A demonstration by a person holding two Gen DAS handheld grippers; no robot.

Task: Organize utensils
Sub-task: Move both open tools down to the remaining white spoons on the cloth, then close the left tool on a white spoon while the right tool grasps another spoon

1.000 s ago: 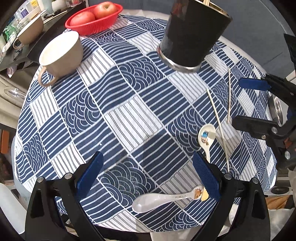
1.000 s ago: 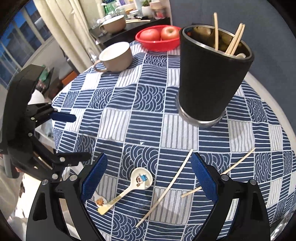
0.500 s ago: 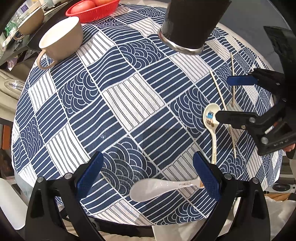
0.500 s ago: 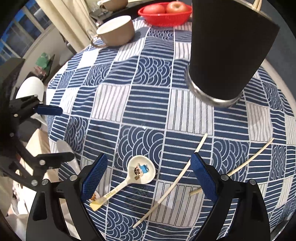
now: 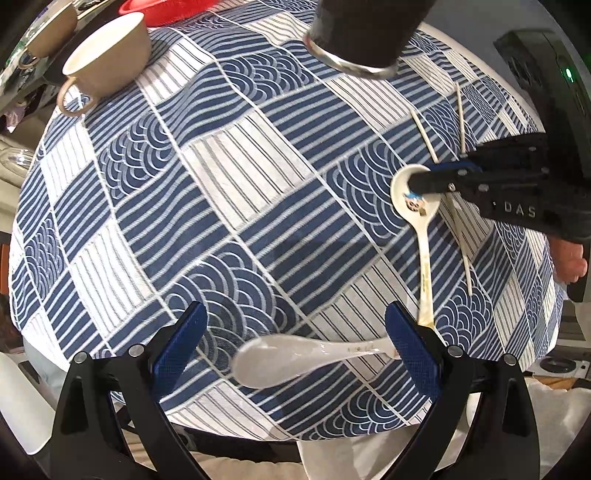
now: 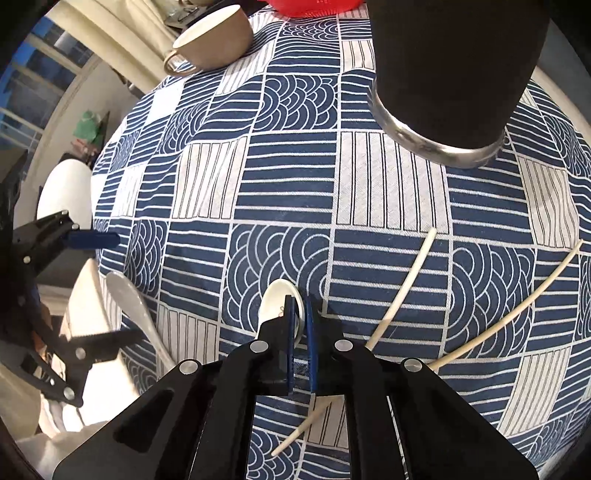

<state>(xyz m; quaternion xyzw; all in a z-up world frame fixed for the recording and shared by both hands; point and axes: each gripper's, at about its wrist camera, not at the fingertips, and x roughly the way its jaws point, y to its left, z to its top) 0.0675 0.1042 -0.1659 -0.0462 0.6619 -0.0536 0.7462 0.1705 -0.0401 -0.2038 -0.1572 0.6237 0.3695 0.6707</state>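
On the worktop (image 6: 295, 177), the utensil holder (image 6: 454, 74) stands at the far side, with a cup (image 6: 214, 37) to its left and a fruit basket (image 6: 314, 5) behind them. Nearer, a picture spoon (image 5: 417, 206) lies just left of two chopsticks (image 6: 402, 288), its bowl between the tips of the right hand-held gripper (image 6: 300, 314). A plain spoon (image 5: 295, 356) lies at the near edge, between the fingers of the left hand-held gripper (image 5: 295, 339).
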